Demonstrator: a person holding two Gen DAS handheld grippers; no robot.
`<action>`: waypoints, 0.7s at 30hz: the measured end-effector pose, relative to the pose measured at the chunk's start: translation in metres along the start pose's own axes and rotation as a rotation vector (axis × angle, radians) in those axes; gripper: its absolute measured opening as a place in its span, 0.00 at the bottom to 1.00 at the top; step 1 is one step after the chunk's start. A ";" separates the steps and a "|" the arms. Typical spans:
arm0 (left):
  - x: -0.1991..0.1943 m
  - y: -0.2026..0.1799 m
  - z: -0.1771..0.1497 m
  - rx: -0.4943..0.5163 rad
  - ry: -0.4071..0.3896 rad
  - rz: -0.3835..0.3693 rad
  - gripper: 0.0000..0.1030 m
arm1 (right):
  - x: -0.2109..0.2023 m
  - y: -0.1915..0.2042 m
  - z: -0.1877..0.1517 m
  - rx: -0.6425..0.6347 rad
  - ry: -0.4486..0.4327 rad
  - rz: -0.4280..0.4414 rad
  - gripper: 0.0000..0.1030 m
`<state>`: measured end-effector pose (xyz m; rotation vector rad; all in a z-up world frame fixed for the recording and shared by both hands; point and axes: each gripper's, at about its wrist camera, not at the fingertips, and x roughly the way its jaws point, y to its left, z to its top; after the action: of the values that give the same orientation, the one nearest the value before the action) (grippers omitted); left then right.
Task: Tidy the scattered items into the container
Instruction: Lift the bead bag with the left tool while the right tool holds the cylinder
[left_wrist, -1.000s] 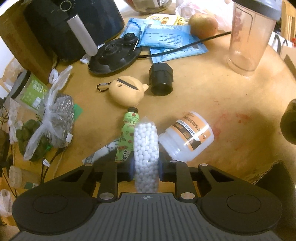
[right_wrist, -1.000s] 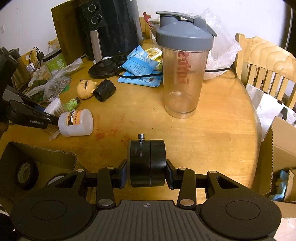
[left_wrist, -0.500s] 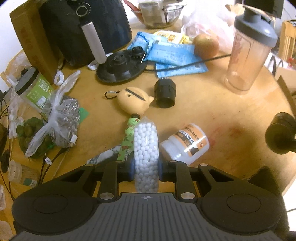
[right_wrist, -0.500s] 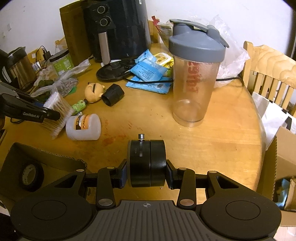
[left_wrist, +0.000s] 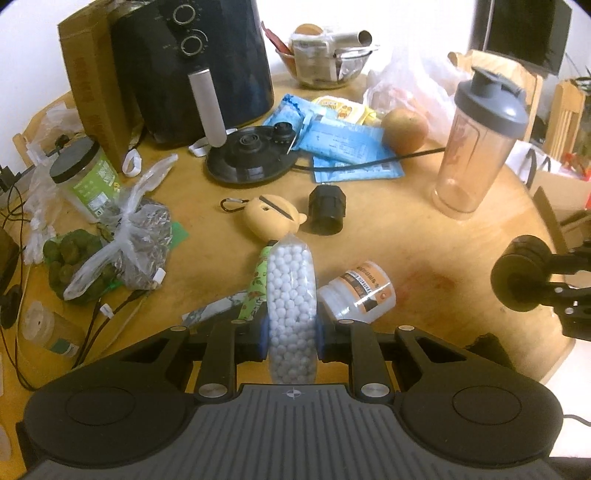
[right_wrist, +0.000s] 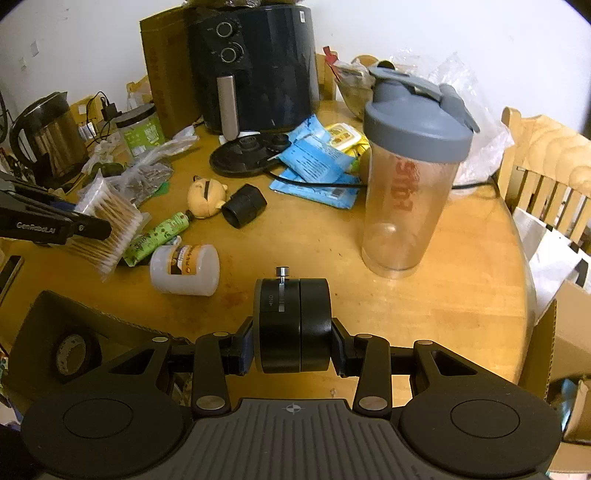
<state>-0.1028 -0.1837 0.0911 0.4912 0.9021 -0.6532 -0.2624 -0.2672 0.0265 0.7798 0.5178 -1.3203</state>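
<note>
Above the wooden table (right_wrist: 461, 295), both grippers carry a load.

Left gripper (left_wrist: 291, 332) has its jaws closed on a bag of cotton swabs (left_wrist: 291, 295); right gripper (right_wrist: 293, 349) has its jaws clamped on a black round case (right_wrist: 293, 325). Just left of that case lies the cardboard box (right_wrist: 44, 306), with a roll of tape (right_wrist: 72, 354) already inside. Beyond the box, on the table, a white bottle (right_wrist: 184, 269), green tube (right_wrist: 159, 236), toy head (right_wrist: 205, 197) and black cap (right_wrist: 243, 210) remain, so I judge most of the tidying is left.
</note>
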 end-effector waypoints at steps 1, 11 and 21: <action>-0.003 0.001 0.000 -0.005 -0.004 0.000 0.22 | -0.001 0.001 0.001 -0.004 -0.002 0.003 0.42; -0.033 0.017 -0.006 -0.062 -0.029 0.011 0.22 | -0.016 0.011 0.015 -0.047 -0.033 0.034 0.42; -0.065 0.034 -0.023 -0.143 -0.024 0.013 0.22 | -0.032 0.034 0.017 -0.087 -0.038 0.100 0.42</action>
<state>-0.1214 -0.1251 0.1372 0.3605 0.9156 -0.5773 -0.2371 -0.2570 0.0677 0.6989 0.4963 -1.2100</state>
